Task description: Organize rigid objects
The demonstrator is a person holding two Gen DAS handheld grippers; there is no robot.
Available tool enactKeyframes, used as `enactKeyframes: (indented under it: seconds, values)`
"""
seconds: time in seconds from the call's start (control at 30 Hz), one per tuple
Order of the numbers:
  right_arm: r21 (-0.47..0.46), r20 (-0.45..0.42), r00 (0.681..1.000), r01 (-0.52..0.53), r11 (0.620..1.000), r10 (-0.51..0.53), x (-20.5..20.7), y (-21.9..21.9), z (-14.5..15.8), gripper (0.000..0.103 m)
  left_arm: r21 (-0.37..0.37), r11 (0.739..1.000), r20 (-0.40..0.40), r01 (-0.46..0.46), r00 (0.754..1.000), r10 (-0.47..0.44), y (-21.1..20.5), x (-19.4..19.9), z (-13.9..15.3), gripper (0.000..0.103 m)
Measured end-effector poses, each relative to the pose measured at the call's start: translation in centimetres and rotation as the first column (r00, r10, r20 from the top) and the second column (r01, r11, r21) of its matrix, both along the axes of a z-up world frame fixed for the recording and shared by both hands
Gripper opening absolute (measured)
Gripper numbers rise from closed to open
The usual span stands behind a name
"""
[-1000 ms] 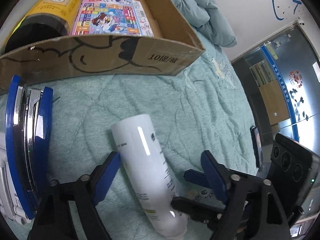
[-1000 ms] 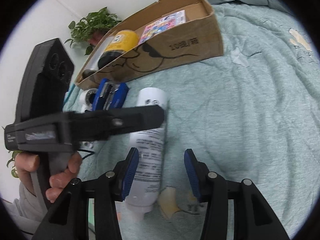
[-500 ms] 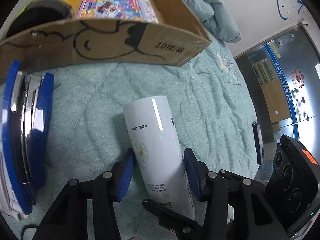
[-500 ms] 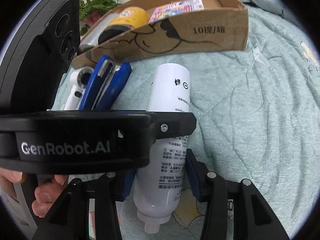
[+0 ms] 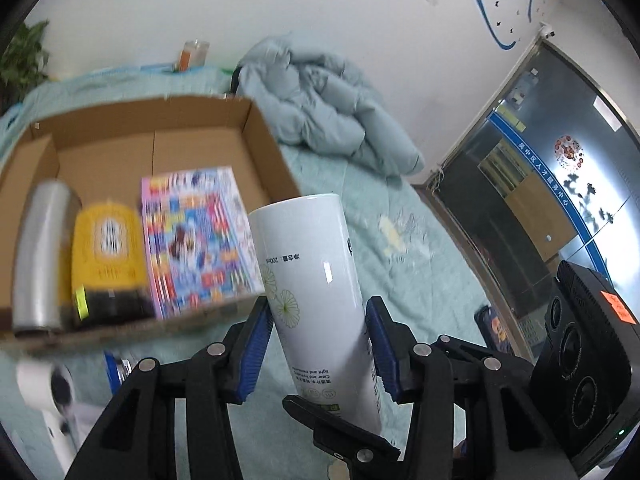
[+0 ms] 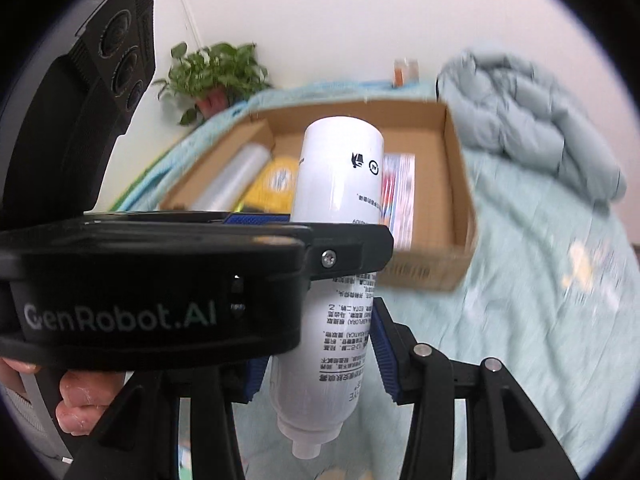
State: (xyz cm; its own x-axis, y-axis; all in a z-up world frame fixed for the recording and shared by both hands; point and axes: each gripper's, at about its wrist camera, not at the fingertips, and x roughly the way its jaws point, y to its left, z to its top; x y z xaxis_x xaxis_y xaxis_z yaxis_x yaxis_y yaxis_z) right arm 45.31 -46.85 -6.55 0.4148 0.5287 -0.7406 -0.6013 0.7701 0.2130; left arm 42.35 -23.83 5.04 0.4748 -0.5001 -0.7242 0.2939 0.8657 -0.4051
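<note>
Your left gripper (image 5: pixel 316 344): black plastic linkage arms, blue ribbed pads (image 5: pixel 256 352), silver round screws at the pivots. At 4 o'clock in the left wrist view sits your right gripper's black housing (image 5: pixel 580 364), with three round lenses and an orange sticker on top.

Your right gripper (image 6: pixel 320 364): same black arms, blue ribbed pads (image 6: pixel 384 360), silver screws. Across 9 o'clock in the right wrist view, your left gripper's black body reads "GenRobot.AI" in pale letters, with a Phillips screw and two small dark side slots. Lens block with three round lenses at 11 o'clock. Your hand (image 6: pixel 88 404) at 8 o'clock wears a grey ribbed cuff (image 6: pixel 20 416).
</note>
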Motion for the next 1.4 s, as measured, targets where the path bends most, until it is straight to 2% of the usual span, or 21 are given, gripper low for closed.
enactKeyframes:
  seconds: [0.1, 0.23, 0.33, 0.5, 0.7, 0.93, 1.03, 1.2, 1.27, 1.4]
  values:
    - [-0.004, 0.031, 1.0, 0.005, 1.0, -0.004, 2.0, 0.5, 1.4, 0.045, 0.001, 1.0, 0.031, 0.004, 1.0, -0.004, -0.5, 2.0, 1.8, 0.043]
    - [0.019, 0.023, 1.0, 0.012, 1.0, -0.013, 5.4, 0.7, 2.7, 0.045, 0.005, 1.0, 0.053, 0.022, 0.998, -0.022, -1.0, 5.3, 4.1, 0.042]
    - [0.041, 0.002, 1.0, 0.019, 0.999, -0.019, 7.5, 0.5, 3.3, 0.044, 0.016, 0.999, 0.058, 0.033, 0.998, -0.034, -1.5, 8.0, 4.8, 0.042]
    - [0.013, -0.007, 1.0, 0.027, 1.0, -0.027, 11.2, 0.9, 3.6, 0.044, -0.002, 0.999, 0.032, 0.039, 0.999, -0.039, -2.0, 12.5, 4.9, 0.042]
    - [-0.032, -0.031, 0.999, 0.018, 0.999, -0.019, 14.4, 1.8, 2.7, 0.044, -0.049, 0.999, -0.033, 0.02, 0.999, -0.022, -1.7, 17.2, 2.6, 0.042]
    - [-0.085, -0.071, 0.997, 0.014, 0.996, -0.02, 17.0, 2.2, -0.2, 0.044, -0.087, 0.996, -0.129, 0.015, 0.991, -0.027, -1.9, 20.8, -2.5, 0.042]
    - [-0.128, -0.097, 0.995, 0.017, 0.992, -0.03, 17.5, 2.2, -2.3, 0.044, -0.104, 0.994, -0.19, 0.02, 0.981, -0.039, -2.2, 21.8, -5.4, 0.042]
    - [-0.167, -0.197, 0.979, 0.026, 0.986, -0.059, 18.1, 1.7, -5.5, 0.044, -0.095, 0.994, -0.249, 0.045, 0.966, -0.068, -3.2, 22.5, -9.3, 0.042]
    - [-0.178, -0.214, 0.974, 0.04, 0.983, -0.079, 18.1, 1.7, -6.3, 0.044, -0.071, 0.996, -0.247, 0.061, 0.966, -0.076, -3.8, 22.5, -10.1, 0.043]
    - [-0.194, -0.221, 0.969, 0.065, 0.979, -0.108, 18.0, 1.9, -6.6, 0.044, -0.078, 0.995, -0.25, 0.057, 0.965, -0.075, -3.7, 22.4, -10.7, 0.044]
